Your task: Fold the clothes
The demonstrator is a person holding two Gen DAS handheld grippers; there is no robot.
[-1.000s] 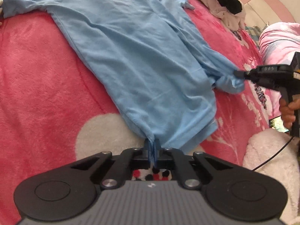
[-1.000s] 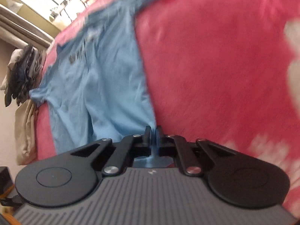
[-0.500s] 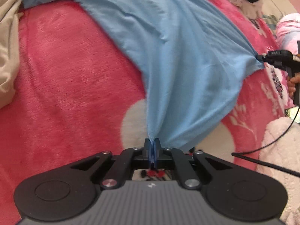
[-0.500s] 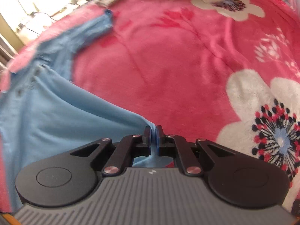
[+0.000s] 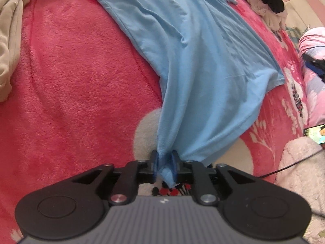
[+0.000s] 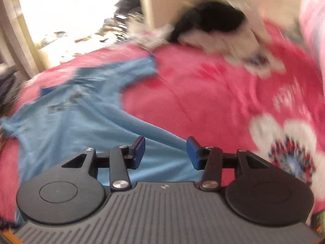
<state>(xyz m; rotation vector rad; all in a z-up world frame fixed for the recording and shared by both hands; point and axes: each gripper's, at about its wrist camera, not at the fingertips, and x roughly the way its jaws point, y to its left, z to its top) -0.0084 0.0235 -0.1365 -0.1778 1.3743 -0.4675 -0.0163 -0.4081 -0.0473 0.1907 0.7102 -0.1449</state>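
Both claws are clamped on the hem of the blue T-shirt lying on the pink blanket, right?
Not quite. Only the left claw is clamped on the hem of the blue T-shirt. The right wrist view shows the right claw open, its pads apart with nothing between them, above the shirt. The shirt does lie on the pink blanket.

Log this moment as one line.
left hand-held gripper: shut on blue shirt hem | right hand-held gripper: open, empty | pink blanket
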